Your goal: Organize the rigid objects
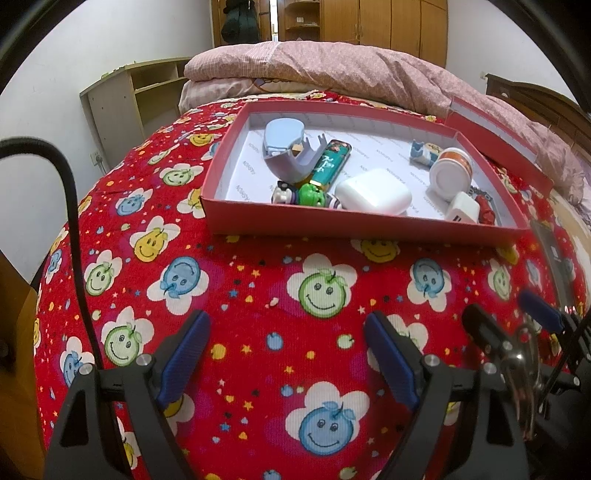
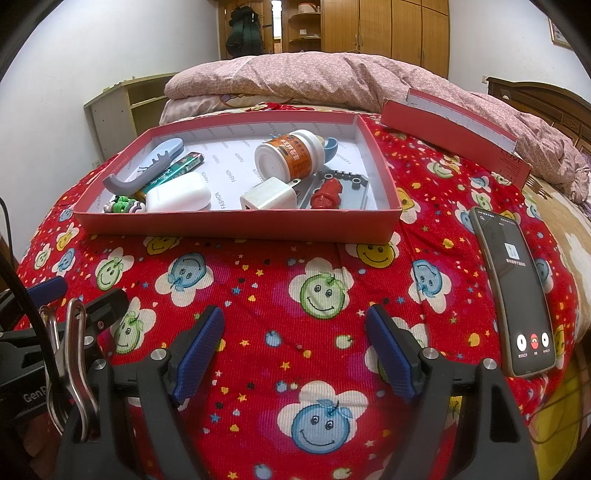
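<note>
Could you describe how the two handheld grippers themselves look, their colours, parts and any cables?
Both the left gripper and the right gripper have black angular frames with silver round bolts and two fingers covered by blue ribbed pads. A black cable curves up beside the left one. Silver metal spring clips and partial white lettering "Gen" appear on the black body at the right view's left edge.

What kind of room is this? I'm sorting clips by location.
Most likely a home bedroom: the red box sits on a bed with a smiley-print cover, a pink quilt is folded behind it, and wooden wardrobes line the back wall.
</note>
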### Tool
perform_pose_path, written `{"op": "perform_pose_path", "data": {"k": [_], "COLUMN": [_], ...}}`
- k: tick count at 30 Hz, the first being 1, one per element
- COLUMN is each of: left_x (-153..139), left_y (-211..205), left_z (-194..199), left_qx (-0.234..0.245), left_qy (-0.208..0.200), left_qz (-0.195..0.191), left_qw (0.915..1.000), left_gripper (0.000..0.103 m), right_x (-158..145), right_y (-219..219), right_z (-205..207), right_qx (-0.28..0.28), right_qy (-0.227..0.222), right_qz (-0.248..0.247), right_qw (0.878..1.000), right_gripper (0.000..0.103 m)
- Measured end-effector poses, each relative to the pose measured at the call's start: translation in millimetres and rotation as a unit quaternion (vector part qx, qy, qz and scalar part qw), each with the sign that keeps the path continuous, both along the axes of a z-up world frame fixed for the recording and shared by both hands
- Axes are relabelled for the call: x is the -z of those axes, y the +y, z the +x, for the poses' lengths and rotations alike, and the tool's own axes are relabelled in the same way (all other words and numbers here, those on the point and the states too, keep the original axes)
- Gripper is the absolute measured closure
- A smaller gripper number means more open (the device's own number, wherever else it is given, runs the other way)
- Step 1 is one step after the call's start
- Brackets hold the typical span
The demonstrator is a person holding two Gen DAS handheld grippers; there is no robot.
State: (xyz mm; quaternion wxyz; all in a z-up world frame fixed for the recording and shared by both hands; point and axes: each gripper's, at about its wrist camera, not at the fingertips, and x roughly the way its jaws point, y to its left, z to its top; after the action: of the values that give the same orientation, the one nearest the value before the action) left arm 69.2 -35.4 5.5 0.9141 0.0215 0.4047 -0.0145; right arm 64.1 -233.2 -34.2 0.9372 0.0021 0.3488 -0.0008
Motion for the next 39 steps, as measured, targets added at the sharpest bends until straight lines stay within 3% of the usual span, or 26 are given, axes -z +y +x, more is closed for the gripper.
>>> {"op": "perform_pose_path", "data": {"k": [39], "left_x": [-0.2], "left_y": [-1.1], "left_z": [0.1], "left_qx": [-0.002], "left_qy": [0.008], "left_qz": [-0.001], "left_qw": [1.0], "left_gripper": [0.014], "right_x": [0.0], "right_y": [-0.2], "right_z": [0.1], "right_qx": [0.0], "right_qy": [0.0], "right_qz": [0.001], "right_qw": [1.0], "right_gripper": [0.021]}}
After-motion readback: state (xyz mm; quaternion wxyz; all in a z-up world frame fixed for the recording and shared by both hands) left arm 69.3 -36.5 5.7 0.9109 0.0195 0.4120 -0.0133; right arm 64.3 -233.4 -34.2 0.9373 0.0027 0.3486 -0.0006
